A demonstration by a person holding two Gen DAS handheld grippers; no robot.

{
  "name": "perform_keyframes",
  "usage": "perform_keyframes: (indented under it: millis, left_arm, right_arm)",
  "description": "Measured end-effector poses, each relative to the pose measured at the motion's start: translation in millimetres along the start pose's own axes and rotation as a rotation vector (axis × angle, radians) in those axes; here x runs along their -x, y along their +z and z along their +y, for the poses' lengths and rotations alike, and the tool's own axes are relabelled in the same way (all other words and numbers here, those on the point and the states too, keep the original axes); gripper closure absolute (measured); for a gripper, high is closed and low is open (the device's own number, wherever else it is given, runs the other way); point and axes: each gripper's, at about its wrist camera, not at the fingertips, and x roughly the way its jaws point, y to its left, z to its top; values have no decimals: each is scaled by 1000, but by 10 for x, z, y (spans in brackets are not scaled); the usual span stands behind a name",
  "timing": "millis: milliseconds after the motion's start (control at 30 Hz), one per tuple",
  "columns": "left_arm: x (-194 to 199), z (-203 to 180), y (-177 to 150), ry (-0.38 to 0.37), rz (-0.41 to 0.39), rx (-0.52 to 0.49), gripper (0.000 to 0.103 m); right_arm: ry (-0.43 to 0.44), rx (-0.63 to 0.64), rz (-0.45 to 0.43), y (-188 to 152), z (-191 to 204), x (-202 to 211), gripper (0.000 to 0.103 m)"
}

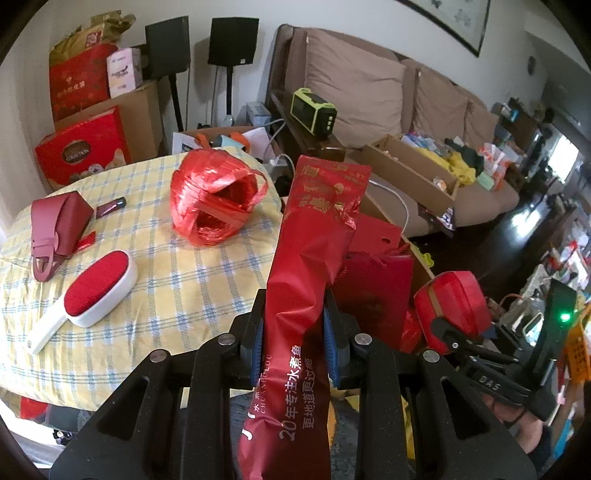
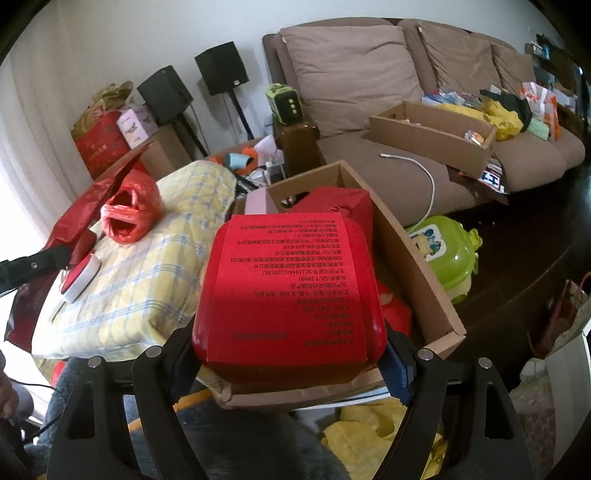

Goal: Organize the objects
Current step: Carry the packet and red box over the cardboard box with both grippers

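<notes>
A lived-in home living room — a long brown sofa [image 2: 424, 110] with loose back cushions runs along the white wall, two black speakers [image 1: 232, 37] stand on poles, and a framed picture [image 1: 454, 22] hangs above. Cardboard boxes [image 2: 432, 133] and red gift bags [image 1: 81, 81] crowd the dark floor [image 2: 517, 240] — household clutter.

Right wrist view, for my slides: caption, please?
Right gripper clamps a rounded red box over an open cardboard carton beside the yellow checked tablecloth.
</notes>
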Motion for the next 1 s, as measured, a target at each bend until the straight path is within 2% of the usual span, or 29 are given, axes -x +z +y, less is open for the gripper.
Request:
perform_keyframes:
  millis: [333, 633, 1000]
  left_arm:
    - [-123, -248, -35, -82, 29, -21, 78]
    - [-294, -500, -53, -128, 59, -46, 78]
    - [-573, -688, -39, -178, 99, -29, 78]
  right_arm:
    - [-48, -18, 19, -62, -192, -123, 21]
    - [-78, -28, 11, -39, -390, -140, 21]
    - [-101, -36, 2, 11, -633, -209, 21]
